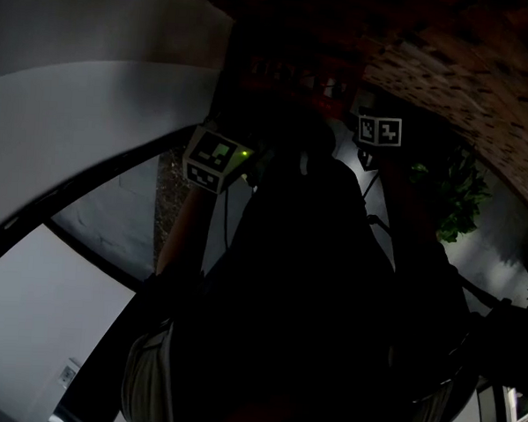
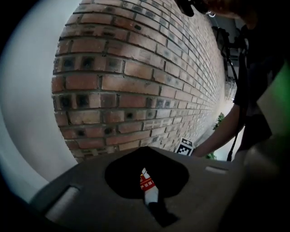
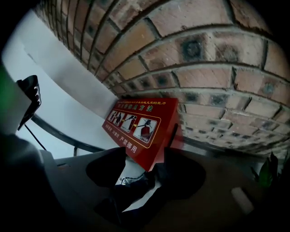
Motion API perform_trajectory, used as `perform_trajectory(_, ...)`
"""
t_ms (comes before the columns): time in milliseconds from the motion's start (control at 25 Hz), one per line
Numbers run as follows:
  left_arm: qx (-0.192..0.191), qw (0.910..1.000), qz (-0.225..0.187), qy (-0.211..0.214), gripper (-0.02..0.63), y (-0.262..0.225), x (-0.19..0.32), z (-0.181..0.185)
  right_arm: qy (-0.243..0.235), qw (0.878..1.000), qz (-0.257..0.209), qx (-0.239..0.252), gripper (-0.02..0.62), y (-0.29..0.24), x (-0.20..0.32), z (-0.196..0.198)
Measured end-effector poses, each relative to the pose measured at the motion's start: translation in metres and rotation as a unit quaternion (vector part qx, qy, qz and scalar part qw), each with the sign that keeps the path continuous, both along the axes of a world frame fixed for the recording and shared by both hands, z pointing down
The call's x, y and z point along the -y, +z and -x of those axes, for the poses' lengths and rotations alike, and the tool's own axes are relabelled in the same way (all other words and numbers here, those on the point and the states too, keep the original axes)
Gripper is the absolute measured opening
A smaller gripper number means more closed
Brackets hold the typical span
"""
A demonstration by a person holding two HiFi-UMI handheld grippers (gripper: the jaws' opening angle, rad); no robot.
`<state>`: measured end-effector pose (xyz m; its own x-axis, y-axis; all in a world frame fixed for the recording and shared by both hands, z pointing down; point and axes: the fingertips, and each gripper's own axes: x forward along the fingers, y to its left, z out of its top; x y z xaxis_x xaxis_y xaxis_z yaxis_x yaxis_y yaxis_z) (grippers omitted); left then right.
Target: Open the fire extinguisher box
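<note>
Angling down, right tool (image 3: pixel 144 171), jaws apart.

ahead of the right claw (image 3: pixel 141 174), the red flat-fronted fire extinguisher box (image 3: pixel 138 124) loses its lower corner behind the claw's dark body; its white print is too small to read. past the left claw (image 2: pixel 152 199), jaws together, only a red-and-white sliver (image 2: pixel 147 185) shows, unidentifiable. in the head view a person's dark torso (image 1: pixel 313 279) hides both claws' jaws.
</note>
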<state>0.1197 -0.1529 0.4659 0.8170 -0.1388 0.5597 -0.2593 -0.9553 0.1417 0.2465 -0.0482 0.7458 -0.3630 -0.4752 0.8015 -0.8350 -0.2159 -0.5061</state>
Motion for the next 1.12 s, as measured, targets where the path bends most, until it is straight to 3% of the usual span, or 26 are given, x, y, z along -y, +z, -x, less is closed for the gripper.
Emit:
perform_trajectory(280,0.012,0.9998,0.011,0.014,-0.003,0.013,0.007,0.011,0.031,0.999,0.033,0.014,0.264,0.027,-0.005,0.014)
perform_trajectory(760,0.029,0.9991,0.02,0.024,-0.003,0.021,0.008,0.029,0.01,0.999,0.037,0.015,0.316,0.051,0.004,0.032)
perform_trajectory(1040,0.039,0.9989,0.021,0.017,-0.003,0.022,0.01,0.04,0.077,0.995,0.043,0.042,0.319,0.053,0.018,0.031)
perform_trajectory(1120,0.04,0.9988,0.023,0.017,-0.003,0.024,0.008,0.038,0.09,0.994,0.062,0.028,0.313,0.053,0.017,0.028)
